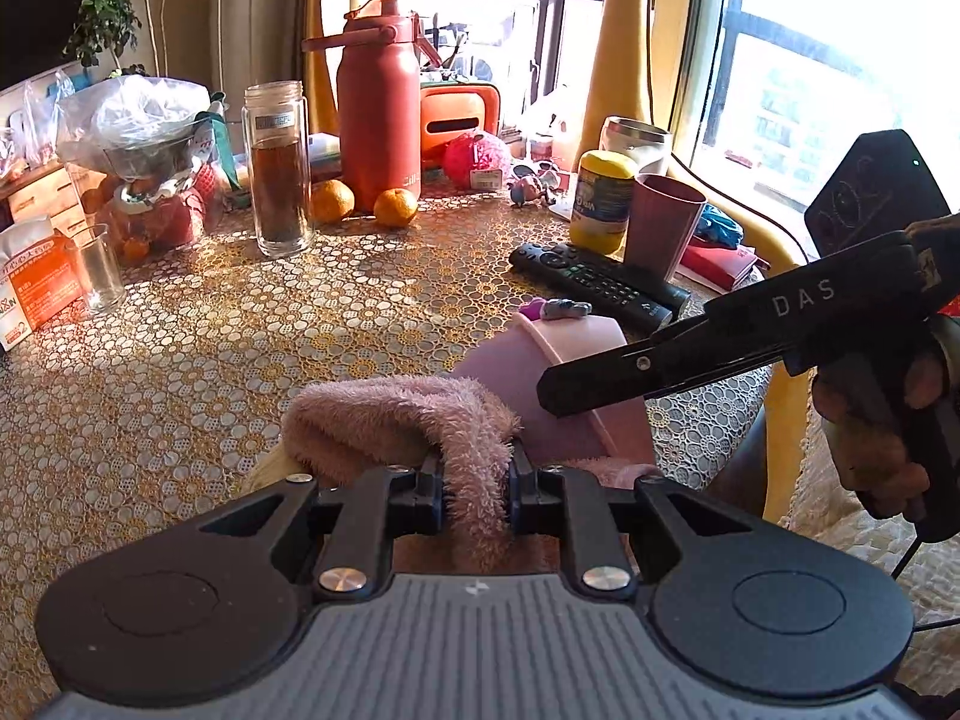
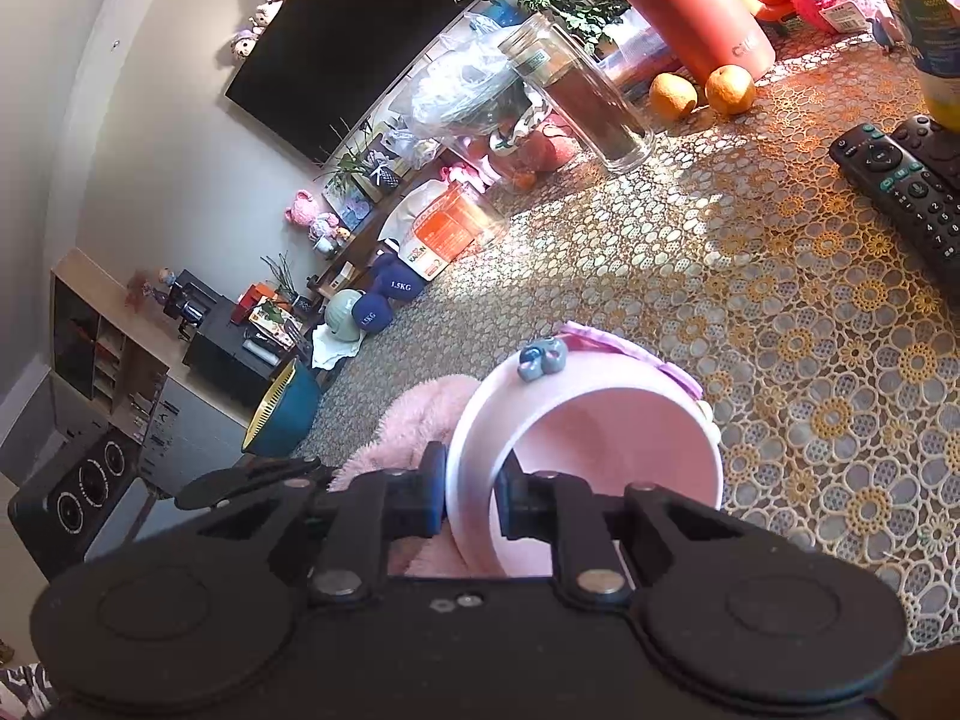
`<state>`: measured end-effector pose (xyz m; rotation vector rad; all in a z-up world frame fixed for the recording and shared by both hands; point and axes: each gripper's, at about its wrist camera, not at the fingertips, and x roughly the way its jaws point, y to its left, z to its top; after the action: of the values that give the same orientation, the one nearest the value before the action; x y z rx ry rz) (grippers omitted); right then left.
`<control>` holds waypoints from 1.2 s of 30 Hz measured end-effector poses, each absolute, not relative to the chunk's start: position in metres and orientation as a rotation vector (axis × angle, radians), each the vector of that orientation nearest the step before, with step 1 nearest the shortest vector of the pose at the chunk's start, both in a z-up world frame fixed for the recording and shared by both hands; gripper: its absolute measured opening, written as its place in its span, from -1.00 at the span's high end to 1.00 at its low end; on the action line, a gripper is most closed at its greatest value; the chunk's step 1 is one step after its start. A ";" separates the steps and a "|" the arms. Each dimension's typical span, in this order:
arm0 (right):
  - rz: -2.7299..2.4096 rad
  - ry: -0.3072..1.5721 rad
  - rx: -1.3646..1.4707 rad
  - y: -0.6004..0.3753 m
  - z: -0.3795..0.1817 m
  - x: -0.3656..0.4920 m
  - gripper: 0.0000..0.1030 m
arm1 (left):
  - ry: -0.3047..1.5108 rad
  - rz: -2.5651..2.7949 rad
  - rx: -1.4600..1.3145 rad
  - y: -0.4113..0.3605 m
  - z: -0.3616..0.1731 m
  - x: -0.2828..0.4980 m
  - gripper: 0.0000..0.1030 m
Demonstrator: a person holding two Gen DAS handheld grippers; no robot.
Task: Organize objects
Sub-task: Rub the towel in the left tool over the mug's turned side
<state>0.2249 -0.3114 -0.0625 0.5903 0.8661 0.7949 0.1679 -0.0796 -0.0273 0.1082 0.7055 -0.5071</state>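
Left wrist view: the left tool (image 1: pixel 477 489) clamps a pink fluffy cloth (image 1: pixel 396 420), just left of the tilted pink cup (image 1: pixel 570 348).

Right wrist view: the right tool (image 2: pixel 471 495) pinches the cup's rim (image 2: pixel 468 462) above the desk (image 2: pixel 780 312), mouth facing up-right, cloth behind-left.

The black arm of the right gripper (image 1: pixel 774 324) carries the white letters "DAS", each of the two dark blue round dumbbells (image 2: pixel 393 285) on the floor reads "1.5KG", and other labels are too blurred to read.
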 end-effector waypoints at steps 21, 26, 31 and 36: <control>0.790 0.872 0.572 -0.315 -0.059 0.232 0.68 | 0.746 -0.471 0.108 -0.064 -0.031 0.154 0.65; 0.786 0.875 0.571 -0.314 -0.059 0.232 0.69 | 0.701 -0.514 0.108 -0.074 -0.014 0.145 0.65; 0.782 0.881 0.580 -0.314 -0.060 0.233 0.69 | 0.667 -0.547 0.109 -0.088 -0.002 0.144 0.65; 0.779 0.890 0.594 -0.313 -0.061 0.234 0.69 | 0.678 -0.557 0.081 -0.093 -0.007 0.154 0.65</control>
<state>0.2336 -0.3128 -0.0606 0.5939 0.8900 0.7791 0.1544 -0.0930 -0.0070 0.0810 0.6782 -0.5575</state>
